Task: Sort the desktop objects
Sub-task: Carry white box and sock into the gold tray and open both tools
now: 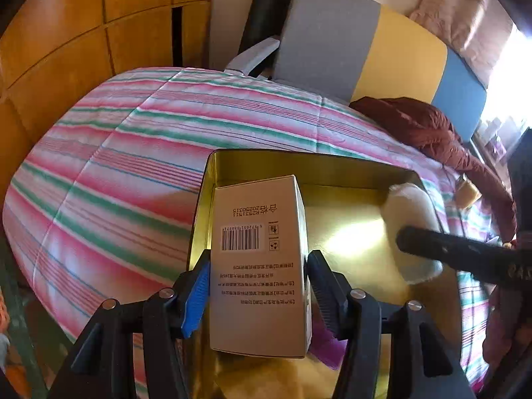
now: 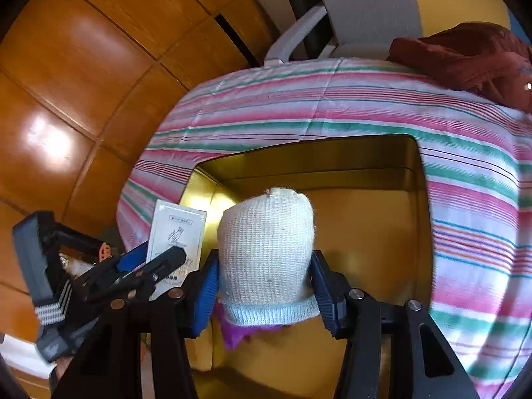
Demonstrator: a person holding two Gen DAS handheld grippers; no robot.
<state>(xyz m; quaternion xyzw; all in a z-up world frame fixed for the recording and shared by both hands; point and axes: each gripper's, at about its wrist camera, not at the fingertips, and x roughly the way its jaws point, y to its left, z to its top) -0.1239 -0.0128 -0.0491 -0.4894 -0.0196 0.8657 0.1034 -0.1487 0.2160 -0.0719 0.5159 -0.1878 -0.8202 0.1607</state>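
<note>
Both tools reach over the gold tin [image 1: 332,163], left tool [image 1: 257,296] clamping the carton [image 1: 259,259], right tool [image 2: 266,286] the sock [image 2: 266,242].

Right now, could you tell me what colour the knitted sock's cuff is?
Pale blue cuff on the knitted sock, clearest in the right wrist view.

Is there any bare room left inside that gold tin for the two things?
Yes. The gold tin floor is bare from the white box across to its far wall. It is crowded near the front, where the knitted sock roll hangs beside the box.
</note>
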